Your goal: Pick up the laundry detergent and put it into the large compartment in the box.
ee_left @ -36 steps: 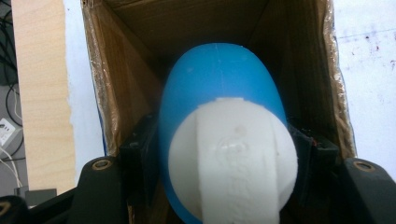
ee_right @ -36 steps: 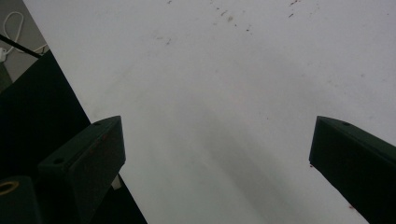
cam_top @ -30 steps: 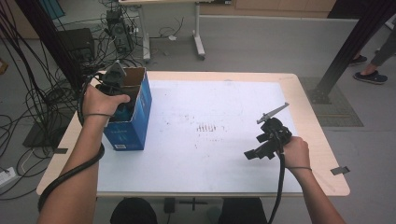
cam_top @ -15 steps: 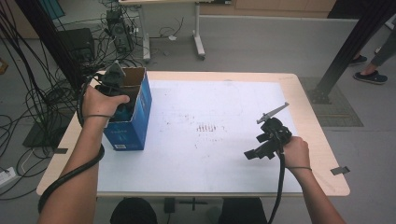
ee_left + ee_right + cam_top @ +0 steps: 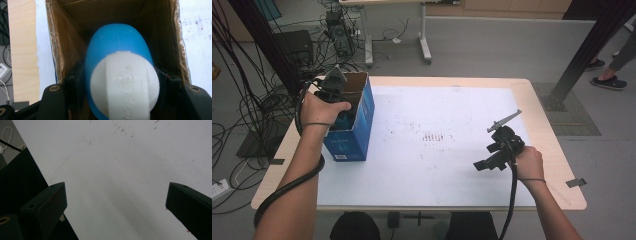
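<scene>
The left gripper (image 5: 333,87) dips into the open blue box (image 5: 357,127); the right gripper (image 5: 497,150) rests well apart on the white tabletop (image 5: 437,105).

box (image 5: 75,30) walls crowd left claw (image 5: 120,82) | white mat (image 5: 452,115) seemingly open

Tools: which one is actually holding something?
The left tool, down inside the blue cardboard box, is clamped on a blue-and-white object. The right tool is open over the table.

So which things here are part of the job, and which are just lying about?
In the job:
- left tongs, shut on the blue bottle
- box

Lying about:
- right tongs, open over the white mat
- floor cables
</scene>
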### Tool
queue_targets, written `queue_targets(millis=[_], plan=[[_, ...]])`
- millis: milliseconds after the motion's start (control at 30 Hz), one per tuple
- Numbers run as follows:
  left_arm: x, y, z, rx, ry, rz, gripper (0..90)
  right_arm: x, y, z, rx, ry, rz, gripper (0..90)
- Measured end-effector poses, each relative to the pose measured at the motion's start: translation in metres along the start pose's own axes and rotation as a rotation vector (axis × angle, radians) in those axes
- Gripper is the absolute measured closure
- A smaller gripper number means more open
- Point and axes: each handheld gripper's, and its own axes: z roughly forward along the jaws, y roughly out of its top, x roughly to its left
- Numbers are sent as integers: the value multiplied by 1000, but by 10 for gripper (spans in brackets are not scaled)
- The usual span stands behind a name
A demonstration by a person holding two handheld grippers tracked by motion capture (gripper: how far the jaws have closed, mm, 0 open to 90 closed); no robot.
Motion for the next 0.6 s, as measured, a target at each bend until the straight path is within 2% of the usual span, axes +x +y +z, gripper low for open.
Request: queue_targets(millis=[533, 600], plan=[[-1, 0, 0, -1, 2, -1, 377, 0, 0, 0, 8, 1, 13, 34], [-1, 0, 0, -2, 0, -4, 376, 0, 0, 1, 6, 5, 4, 34]])
